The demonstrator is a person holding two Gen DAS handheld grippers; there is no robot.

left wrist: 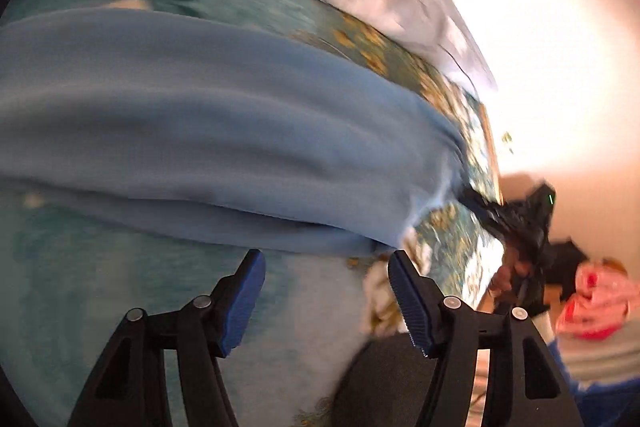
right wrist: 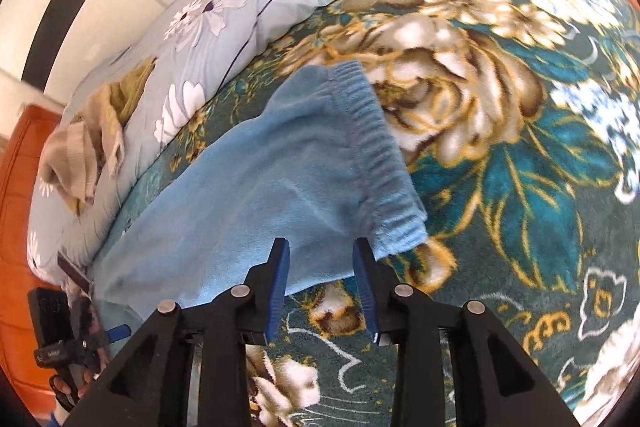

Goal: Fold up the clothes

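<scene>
A light blue garment lies across a floral teal blanket. The right gripper hovers partly open at its hem, holding nothing. The left gripper is wide open and empty.

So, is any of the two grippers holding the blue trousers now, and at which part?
Nothing is held. The right gripper stands open just off the blue trousers near the waistband. The left gripper is open too.
</scene>
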